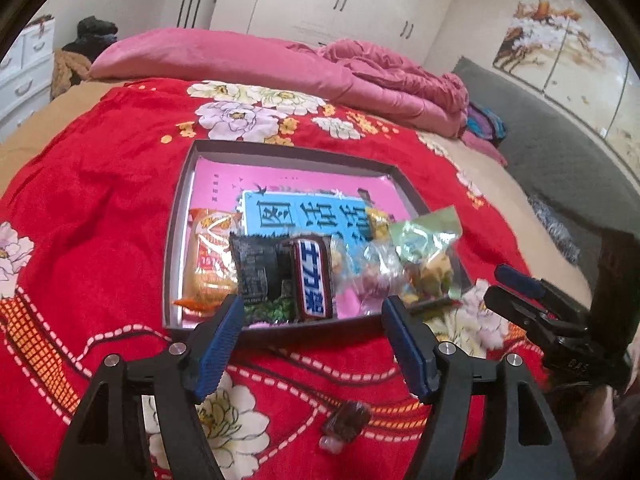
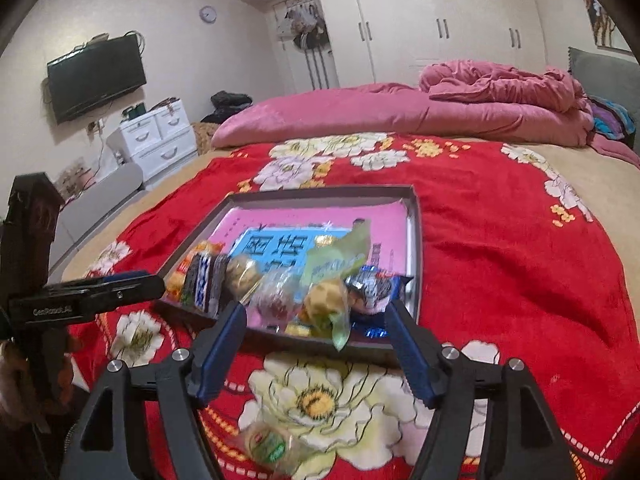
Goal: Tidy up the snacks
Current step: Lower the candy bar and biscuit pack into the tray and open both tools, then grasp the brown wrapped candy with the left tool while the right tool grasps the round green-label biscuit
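- Bed (image 1: 100, 208) with red floral blanket carries everything; soft, saggy surface, so things on it tip or sink when pushed.
- Shallow box tray (image 1: 176, 216) sits mid-blanket, rigid cardboard walls, pink-and-blue printed sheet lining the floor; snacks crowd its near edge.
- Green-topped clear bag (image 1: 426, 256) of yellow pieces: light, crinkly, slippery film; judged best pinched at the flat sealed top, contents look crushable.
- Orange snack packet (image 1: 208, 264) at tray's left: puffy, light, grab by edge seam.
- Dark chocolate bar (image 1: 312, 280): stiff, firmest grip across its width.
- Small wrapped candy (image 1: 346, 426) lies loose on the blanket, outside the tray, just below the left hand-held gripper (image 1: 314, 314); tiny, slick twist wrapper.
- Round green-label packet (image 2: 268, 446) loose near the right hand-held gripper (image 2: 316, 322).
- Both hand-held grippers are released, jaws apart, nothing between them.
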The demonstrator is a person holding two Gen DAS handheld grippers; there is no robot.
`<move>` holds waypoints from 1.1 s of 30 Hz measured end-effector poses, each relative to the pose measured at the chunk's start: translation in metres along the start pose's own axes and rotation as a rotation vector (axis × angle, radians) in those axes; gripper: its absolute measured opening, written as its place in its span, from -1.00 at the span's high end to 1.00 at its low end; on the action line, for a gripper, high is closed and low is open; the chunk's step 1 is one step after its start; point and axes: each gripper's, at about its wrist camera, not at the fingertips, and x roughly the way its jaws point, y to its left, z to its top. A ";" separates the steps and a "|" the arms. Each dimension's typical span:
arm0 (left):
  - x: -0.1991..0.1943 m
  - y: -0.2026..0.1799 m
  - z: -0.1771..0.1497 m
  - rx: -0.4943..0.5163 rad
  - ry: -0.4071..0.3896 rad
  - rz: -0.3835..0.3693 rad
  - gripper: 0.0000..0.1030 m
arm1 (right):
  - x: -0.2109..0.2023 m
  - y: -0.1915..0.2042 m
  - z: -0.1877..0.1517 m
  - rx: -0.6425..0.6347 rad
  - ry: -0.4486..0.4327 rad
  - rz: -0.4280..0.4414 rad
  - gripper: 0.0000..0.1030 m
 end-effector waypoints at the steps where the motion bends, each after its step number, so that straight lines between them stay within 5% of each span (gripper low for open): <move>1: -0.001 -0.001 -0.001 0.006 0.004 0.001 -0.42 | -0.001 0.002 -0.003 -0.008 0.011 0.011 -0.38; 18: 0.001 -0.017 -0.036 0.098 0.144 0.004 -0.42 | -0.002 0.026 -0.032 -0.148 0.147 0.084 -0.39; 33: 0.021 -0.031 -0.061 0.146 0.258 0.007 -0.42 | 0.010 0.038 -0.058 -0.283 0.244 0.048 -0.39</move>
